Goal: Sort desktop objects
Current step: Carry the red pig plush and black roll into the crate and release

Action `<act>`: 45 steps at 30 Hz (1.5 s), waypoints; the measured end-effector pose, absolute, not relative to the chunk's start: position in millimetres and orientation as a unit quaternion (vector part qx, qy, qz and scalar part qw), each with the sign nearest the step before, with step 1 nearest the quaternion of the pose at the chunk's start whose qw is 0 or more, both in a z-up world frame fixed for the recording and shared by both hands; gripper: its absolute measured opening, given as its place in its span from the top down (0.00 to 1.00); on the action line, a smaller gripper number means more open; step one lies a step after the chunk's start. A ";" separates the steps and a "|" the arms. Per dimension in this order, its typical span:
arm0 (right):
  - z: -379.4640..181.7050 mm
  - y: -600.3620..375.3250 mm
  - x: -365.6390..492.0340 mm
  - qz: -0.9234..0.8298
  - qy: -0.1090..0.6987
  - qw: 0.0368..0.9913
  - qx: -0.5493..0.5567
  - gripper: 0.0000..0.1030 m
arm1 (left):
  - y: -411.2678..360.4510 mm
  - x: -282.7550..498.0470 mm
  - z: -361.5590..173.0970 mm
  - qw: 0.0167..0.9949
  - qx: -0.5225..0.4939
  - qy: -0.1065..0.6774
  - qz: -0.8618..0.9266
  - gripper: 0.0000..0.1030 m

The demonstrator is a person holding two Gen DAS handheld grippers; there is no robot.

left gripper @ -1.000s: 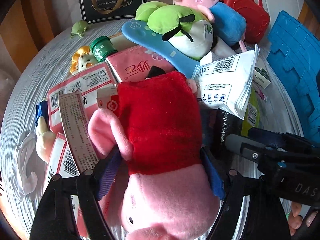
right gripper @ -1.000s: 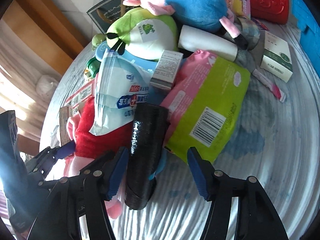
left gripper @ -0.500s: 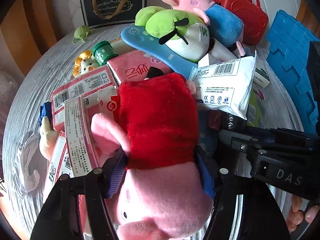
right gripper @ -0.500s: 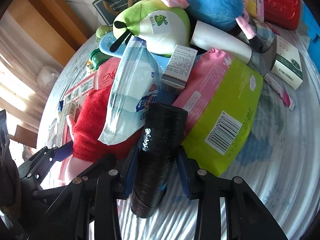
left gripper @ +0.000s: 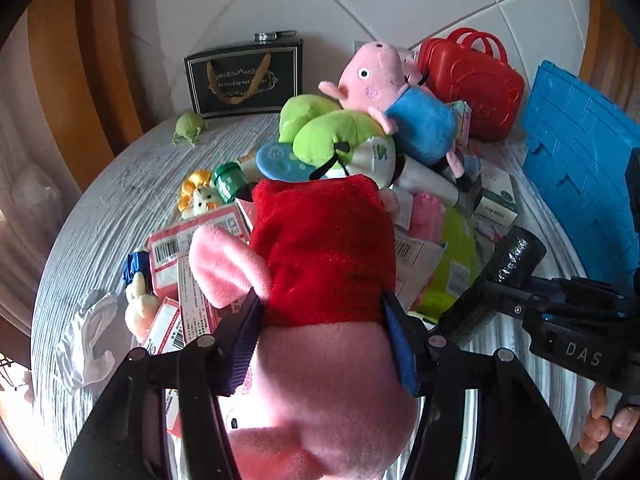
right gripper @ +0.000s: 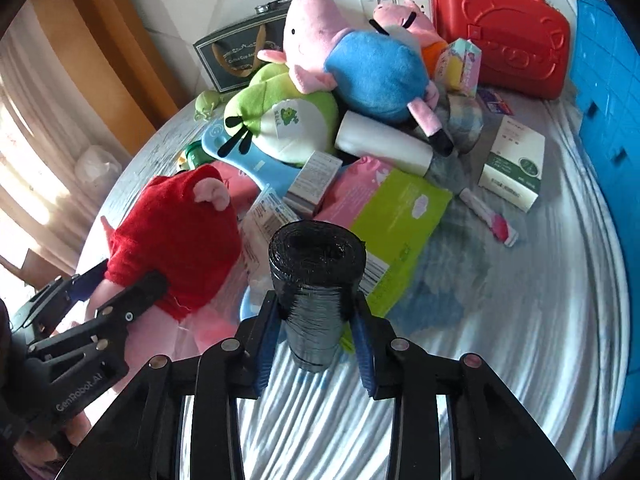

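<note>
Over the cluttered table (right gripper: 520,320), left gripper (left gripper: 320,316) tightens on pig plush (left gripper: 324,248), right gripper (right gripper: 316,320) on black roll (right gripper: 316,280).

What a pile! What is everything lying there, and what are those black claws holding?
Pig plush in red dress: one, pink and red, gripped by the left fingers.
Roll of film: one, black, gripped by the right fingers.
Pig plush in blue shirt: one, on top of the pile.
Frog plush: one, green and white, under the blue pig.
Case: one, red, at the back.
Gift bag: one, black, against the wall.
Packet: one, green and pink, mid-table.
Small box: one, white and green, right side.
Board: one, blue, right edge.
Left gripper: black, closing on the pig.
Right gripper: black, closing on the roll.
</note>
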State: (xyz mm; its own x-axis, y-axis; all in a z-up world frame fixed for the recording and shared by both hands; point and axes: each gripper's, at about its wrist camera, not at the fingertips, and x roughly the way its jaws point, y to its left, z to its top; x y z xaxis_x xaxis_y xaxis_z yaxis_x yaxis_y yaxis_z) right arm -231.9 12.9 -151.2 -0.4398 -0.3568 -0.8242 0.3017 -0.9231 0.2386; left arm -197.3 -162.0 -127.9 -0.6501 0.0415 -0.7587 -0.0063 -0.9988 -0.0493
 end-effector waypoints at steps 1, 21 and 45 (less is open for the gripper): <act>-145.8 18.4 -228.9 -0.852 -0.026 0.194 0.486 0.67 | -160.5 -196.2 -122.0 0.015 -0.410 -0.021 0.912 0.45; -38.5 78.1 -186.7 -0.920 0.005 0.161 0.356 0.67 | -94.2 -169.6 -53.3 0.036 -0.318 -0.013 0.947 0.45; 86.0 260.8 -114.3 -0.984 -0.044 0.064 0.160 0.67 | 56.8 -149.9 47.2 0.107 -0.190 0.025 0.976 0.45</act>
State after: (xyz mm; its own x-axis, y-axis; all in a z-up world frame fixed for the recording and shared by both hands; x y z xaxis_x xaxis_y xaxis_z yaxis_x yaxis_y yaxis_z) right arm -114.3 260.8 86.0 -0.9406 -0.1402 -0.3092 0.1118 -0.9879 0.1078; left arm -149.9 56.8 47.2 -0.9046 0.1995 -0.3767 -0.2185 -0.9758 0.0078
